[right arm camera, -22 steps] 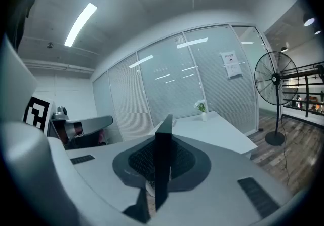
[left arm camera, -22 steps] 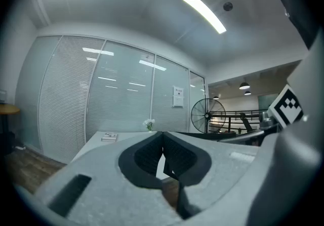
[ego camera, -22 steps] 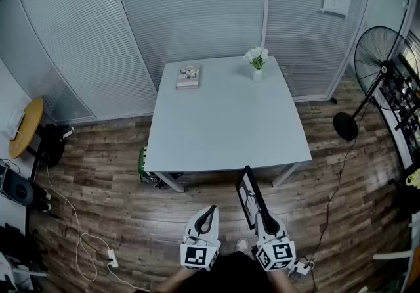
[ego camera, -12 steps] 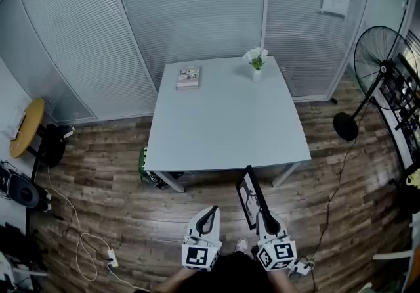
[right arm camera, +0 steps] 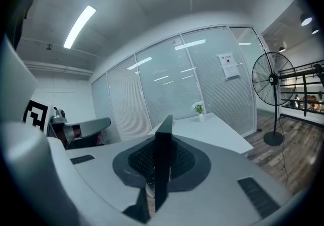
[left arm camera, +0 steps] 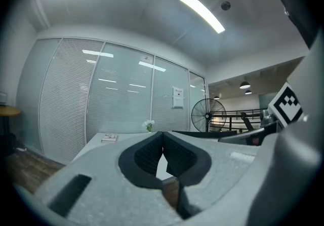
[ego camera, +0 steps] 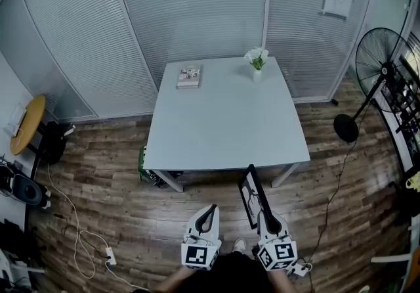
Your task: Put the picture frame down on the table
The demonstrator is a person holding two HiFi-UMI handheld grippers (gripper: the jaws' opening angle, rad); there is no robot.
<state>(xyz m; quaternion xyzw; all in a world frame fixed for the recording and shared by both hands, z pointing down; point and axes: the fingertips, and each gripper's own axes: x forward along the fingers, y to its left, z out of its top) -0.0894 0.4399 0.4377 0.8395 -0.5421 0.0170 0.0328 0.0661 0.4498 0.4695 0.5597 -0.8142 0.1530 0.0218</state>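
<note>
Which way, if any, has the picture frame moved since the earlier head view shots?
No. The picture frame, clamped in the right gripper, still has its top corner just at the near edge of the table, with no clear shift against it.

Bright, even overhead light comes from ceiling strip lamps [left arm camera: 202, 13], which show as slanted bars in both gripper views. Their reflections streak the blind-backed glass wall [left arm camera: 121, 88]. The white table [ego camera: 223, 121] is lit without glare and casts a soft shadow on the wood floor [ego camera: 98, 200] under its near edge. Fisheye bending curves every edge. The gripper views have dark corners, and the left gripper [left arm camera: 162, 136] looks soft up close.
</note>
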